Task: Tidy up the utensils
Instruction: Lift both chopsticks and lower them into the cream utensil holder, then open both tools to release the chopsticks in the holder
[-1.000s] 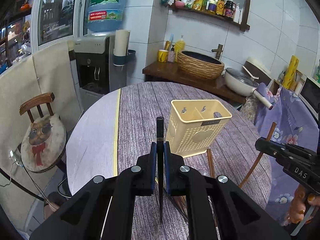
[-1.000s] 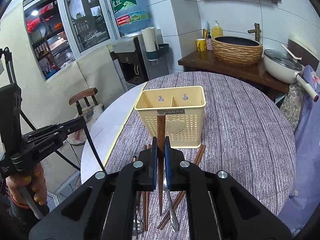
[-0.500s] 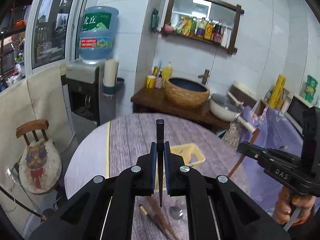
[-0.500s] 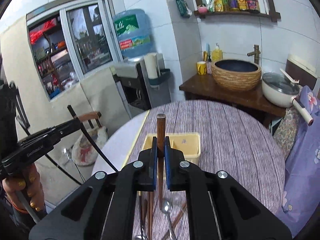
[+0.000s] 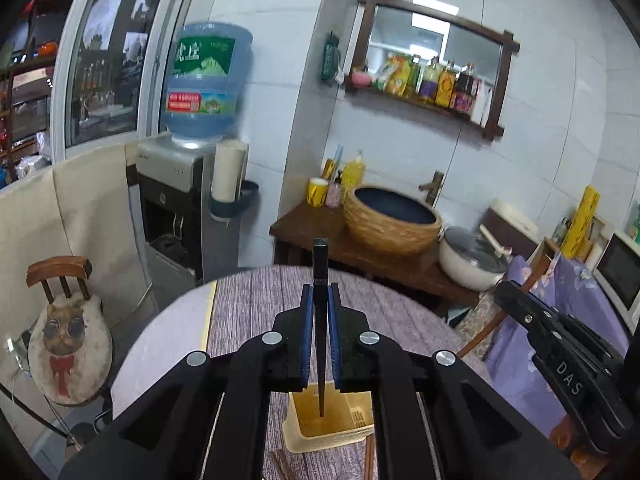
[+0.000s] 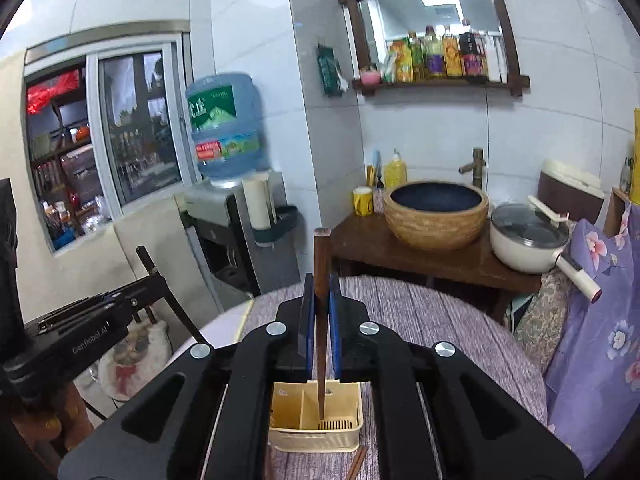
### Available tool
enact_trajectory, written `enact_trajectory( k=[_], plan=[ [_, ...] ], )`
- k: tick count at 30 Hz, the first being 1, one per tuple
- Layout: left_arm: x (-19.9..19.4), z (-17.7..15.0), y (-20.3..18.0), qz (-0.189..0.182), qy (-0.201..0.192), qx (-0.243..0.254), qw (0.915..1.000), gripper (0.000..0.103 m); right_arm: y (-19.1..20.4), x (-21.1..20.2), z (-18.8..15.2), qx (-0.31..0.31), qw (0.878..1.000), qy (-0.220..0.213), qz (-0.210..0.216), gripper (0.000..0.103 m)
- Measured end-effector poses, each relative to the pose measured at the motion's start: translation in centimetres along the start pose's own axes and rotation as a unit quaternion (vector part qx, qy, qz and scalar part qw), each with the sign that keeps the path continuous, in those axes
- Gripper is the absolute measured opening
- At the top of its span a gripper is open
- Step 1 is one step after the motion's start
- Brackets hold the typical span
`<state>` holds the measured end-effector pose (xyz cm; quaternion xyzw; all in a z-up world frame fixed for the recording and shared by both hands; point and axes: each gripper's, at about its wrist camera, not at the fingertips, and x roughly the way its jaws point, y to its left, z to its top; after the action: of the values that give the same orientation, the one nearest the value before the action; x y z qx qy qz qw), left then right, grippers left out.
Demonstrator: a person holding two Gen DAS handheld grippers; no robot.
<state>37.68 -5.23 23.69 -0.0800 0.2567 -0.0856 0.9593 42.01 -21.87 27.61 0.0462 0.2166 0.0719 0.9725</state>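
My left gripper (image 5: 320,296) is shut on a black chopstick (image 5: 320,264), held upright with its tip hanging over the cream utensil basket (image 5: 308,428). My right gripper (image 6: 320,288) is shut on a brown wooden chopstick (image 6: 321,256), its tip pointing down into the right compartment of the same basket (image 6: 316,440). The right gripper shows in the left wrist view (image 5: 560,352) at the right, and the left gripper shows in the right wrist view (image 6: 96,320) at the left. More brown chopsticks (image 6: 356,462) lie on the table beside the basket.
The round table (image 6: 460,328) has a purple-grey woven cloth. Behind it a wooden counter holds a woven basin (image 6: 436,212) and a white pot (image 6: 528,240). A water dispenser (image 5: 180,208) and a chair with a cat cushion (image 5: 68,340) stand at the left.
Both grippers have risen and tilted to look down over the basket; the basket has slid low in both views, and the chopstick tips now hang over its opening.
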Motion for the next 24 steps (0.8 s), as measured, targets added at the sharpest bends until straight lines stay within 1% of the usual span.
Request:
enact_trajectory(
  k=[4, 9, 11, 14, 18, 20, 21, 22, 23, 24],
  plan=[
    [2.4, -2.3, 0.4, 0.010, 0.027, 0.004, 0.9996, 0.008, -0.6, 3.8, -3.2, 0.006, 0.999, 0.043, -0.006, 0.007],
    [4.8, -4.3, 1.0, 0.015, 0.061, 0.004, 0.9980, 0.008, -1.4, 6.5, -5.4, 0.018, 0.996, 0.085, -0.006, 0.007],
    [5.6, -4.9, 1.1, 0.025, 0.070, 0.005, 0.9972, 0.008, -1.6, 7.1, -6.0, 0.022, 0.996, 0.091, -0.011, 0.007],
    [6.6, -5.7, 1.4, 0.023, 0.086, 0.000, 0.9960, 0.008, -2.0, 7.6, -6.6, 0.025, 0.995, 0.095, -0.014, 0.007],
    [7.1, -6.4, 1.1, 0.038, 0.086, 0.015, 0.9955, 0.008, -2.2, 7.7, -7.0, 0.025, 0.995, 0.091, -0.016, 0.007],
    [7.1, -6.7, 1.2, 0.028, 0.094, 0.011, 0.9951, 0.009, -2.3, 7.7, -7.3, 0.027, 0.996, 0.088, -0.014, 0.008],
    [7.2, -6.8, 1.2, 0.024, 0.098, 0.011, 0.9948, 0.014, -2.3, 7.7, -7.4, 0.026, 0.996, 0.090, -0.011, 0.014],
    [7.0, -6.8, 1.2, 0.021, 0.101, 0.012, 0.9946, 0.020, -2.3, 7.6, -7.5, 0.025, 0.996, 0.090, -0.008, 0.032],
    [6.6, -6.8, 1.2, 0.020, 0.097, 0.012, 0.9950, 0.040, -2.4, 7.5, -7.5, 0.025, 0.996, 0.088, -0.009, 0.047],
    [6.1, -6.8, 1.2, 0.019, 0.089, 0.011, 0.9958, 0.059, -2.4, 6.9, -7.6, 0.024, 0.997, 0.073, -0.013, 0.069]
  ],
)
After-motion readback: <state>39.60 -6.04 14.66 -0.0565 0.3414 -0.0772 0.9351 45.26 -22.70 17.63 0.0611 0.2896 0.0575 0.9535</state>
